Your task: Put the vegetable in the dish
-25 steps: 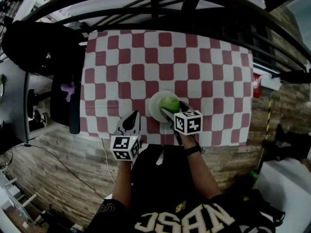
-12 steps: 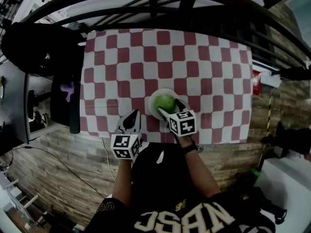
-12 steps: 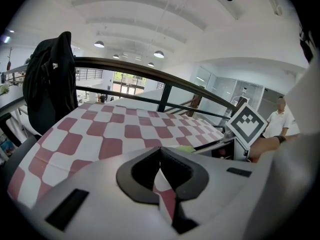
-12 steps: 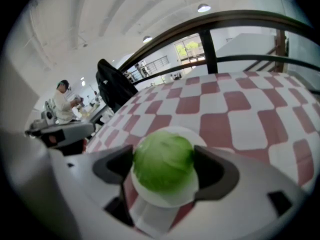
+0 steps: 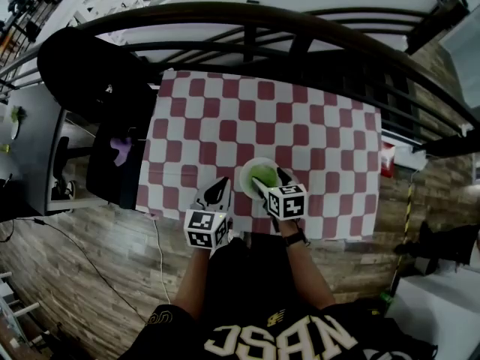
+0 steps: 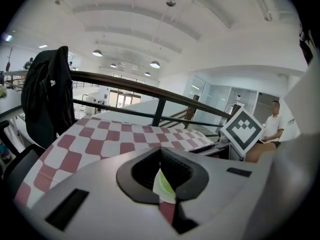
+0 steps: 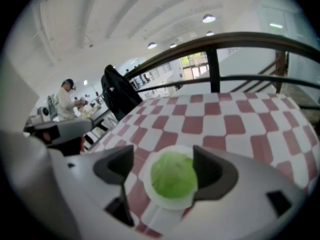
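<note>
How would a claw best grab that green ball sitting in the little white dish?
Probably by two opposite sides at its widest part, coming down from above. The green ball is round and seems to rise above the low rim of the white dish, so its flanks look free. The open right claw straddles it that way.

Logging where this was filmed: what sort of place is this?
Probably a mezzanine in a large open office or lab hall: a checkered-cloth table stands beside a dark railing, under a high arched ceiling with pendant lamps.
</note>
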Demonstrator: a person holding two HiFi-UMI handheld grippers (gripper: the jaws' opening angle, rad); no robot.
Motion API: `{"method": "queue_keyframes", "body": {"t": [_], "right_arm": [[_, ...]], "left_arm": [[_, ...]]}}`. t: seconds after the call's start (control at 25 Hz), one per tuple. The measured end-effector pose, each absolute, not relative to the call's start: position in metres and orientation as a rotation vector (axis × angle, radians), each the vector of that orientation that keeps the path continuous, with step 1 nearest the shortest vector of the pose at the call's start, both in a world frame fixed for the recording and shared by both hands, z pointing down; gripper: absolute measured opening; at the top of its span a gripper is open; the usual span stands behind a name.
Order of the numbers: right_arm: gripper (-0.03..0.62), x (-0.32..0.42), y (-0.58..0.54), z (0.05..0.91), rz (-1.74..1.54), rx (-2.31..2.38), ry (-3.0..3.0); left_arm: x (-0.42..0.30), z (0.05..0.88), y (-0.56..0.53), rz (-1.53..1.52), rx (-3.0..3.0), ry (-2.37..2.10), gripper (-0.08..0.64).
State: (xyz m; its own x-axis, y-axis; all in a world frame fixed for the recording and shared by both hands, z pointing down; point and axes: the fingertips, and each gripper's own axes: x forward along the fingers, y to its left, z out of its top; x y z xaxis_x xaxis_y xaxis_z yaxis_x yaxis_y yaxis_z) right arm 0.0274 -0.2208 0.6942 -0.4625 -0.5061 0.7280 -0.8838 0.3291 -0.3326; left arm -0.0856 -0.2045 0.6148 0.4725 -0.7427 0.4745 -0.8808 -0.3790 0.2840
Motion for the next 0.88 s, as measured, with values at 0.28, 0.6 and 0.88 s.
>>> {"method": "queue_keyframes", "body": {"t": [0.28, 0.6, 0.88], "right_arm": [[0.232, 0.03, -0.258, 0.548, 0.638, 1.45, -2.309], [0.071, 0.025, -0.231, 0.408, 0.239, 1.612, -2.514], [0.015, 0.028, -0.202, 0.372, 0.135, 1.708, -2.53]], "left_arm": [[-0.078, 0.49, -0.224, 0.126, 2.451, -1.439, 0.02], [-0.071, 0.379, -0.234, -0.039, 2.605, -1.569, 0.018], [-0.053, 0.35, -0.208, -0.109, 2.716, -1.507, 0.018]]}}
